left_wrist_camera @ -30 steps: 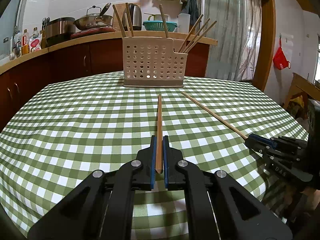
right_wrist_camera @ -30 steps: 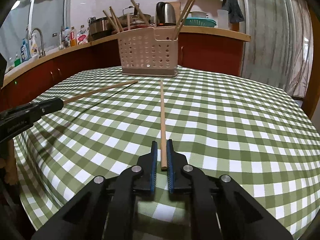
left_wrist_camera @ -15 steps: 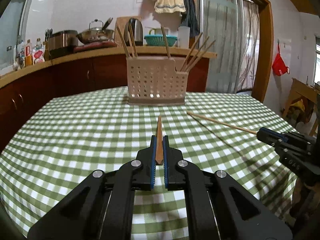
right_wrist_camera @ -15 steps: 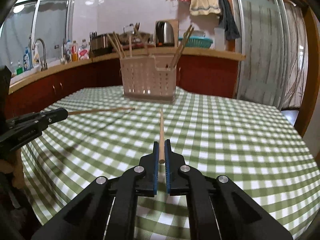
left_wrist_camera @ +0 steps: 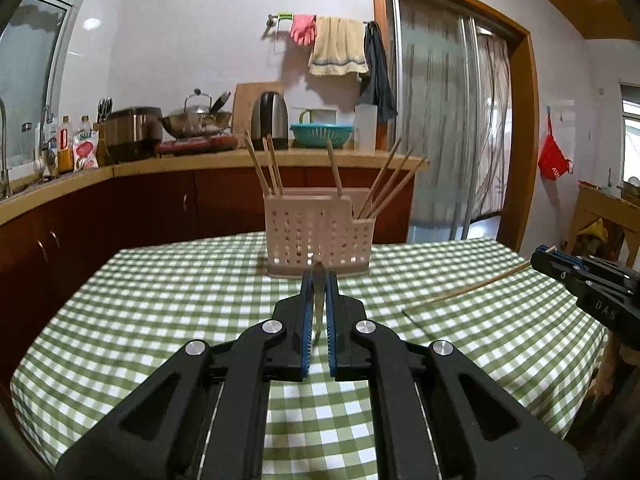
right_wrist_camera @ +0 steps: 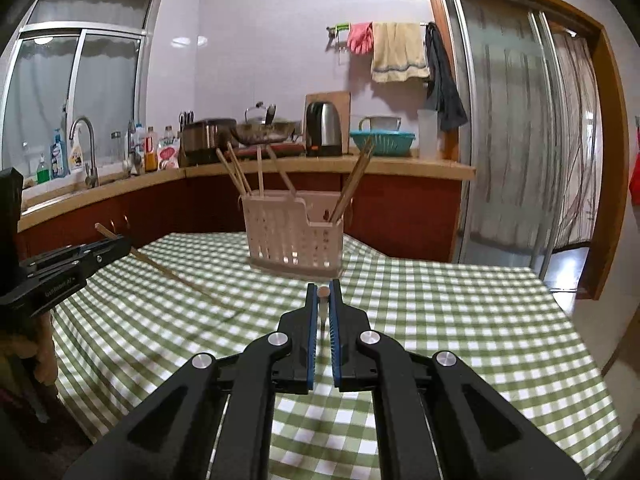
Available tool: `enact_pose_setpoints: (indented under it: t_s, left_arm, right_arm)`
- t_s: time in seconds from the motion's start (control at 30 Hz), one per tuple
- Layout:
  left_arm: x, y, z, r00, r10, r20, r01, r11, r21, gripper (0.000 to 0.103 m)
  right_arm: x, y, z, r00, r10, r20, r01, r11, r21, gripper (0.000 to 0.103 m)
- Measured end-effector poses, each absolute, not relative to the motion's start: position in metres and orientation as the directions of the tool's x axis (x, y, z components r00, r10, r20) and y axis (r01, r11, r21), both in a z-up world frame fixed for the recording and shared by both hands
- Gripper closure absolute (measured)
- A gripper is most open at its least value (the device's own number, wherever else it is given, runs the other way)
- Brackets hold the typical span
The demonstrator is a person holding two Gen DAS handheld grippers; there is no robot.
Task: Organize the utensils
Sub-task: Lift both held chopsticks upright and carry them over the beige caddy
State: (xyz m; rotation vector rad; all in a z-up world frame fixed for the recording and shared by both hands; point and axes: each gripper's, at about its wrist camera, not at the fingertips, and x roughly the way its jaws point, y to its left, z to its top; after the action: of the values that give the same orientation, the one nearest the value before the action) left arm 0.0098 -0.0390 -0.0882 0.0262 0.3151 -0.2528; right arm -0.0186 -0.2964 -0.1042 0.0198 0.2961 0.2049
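Gripping one chopstick (left_wrist_camera: pixel 319 280) each, left claw (left_wrist_camera: pixel 319 284) and right claw (right_wrist_camera: pixel 323 292) should tip them upright over the basket (left_wrist_camera: pixel 318 236).

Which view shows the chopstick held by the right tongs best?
The left wrist view: the chopstick runs side-on across the checked tablecloth from the right tongs, most of its length visible. The right wrist view shows that chopstick only end-on, as a round tip between the pads.

Two tools (left_wrist_camera: pixel 319 280) (right_wrist_camera: pixel 324 292), two held chopsticks (left_wrist_camera: pixel 472 288) (right_wrist_camera: pixel 172 276), one basket (left_wrist_camera: pixel 316 236), seven chopsticks inside.
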Motion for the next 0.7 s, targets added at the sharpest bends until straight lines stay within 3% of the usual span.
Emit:
enact_pose_setpoints:
  t_s: [0.7]
  left_arm:
    - [0.052,-0.025,-0.055,0.91,-0.25,-0.331,0.261,0.965,-0.012,0.096]
  right_arm:
    - [0.037,-0.294,-0.064,0.93,0.236,-0.283,-0.222,0.972,0.08,0.097]
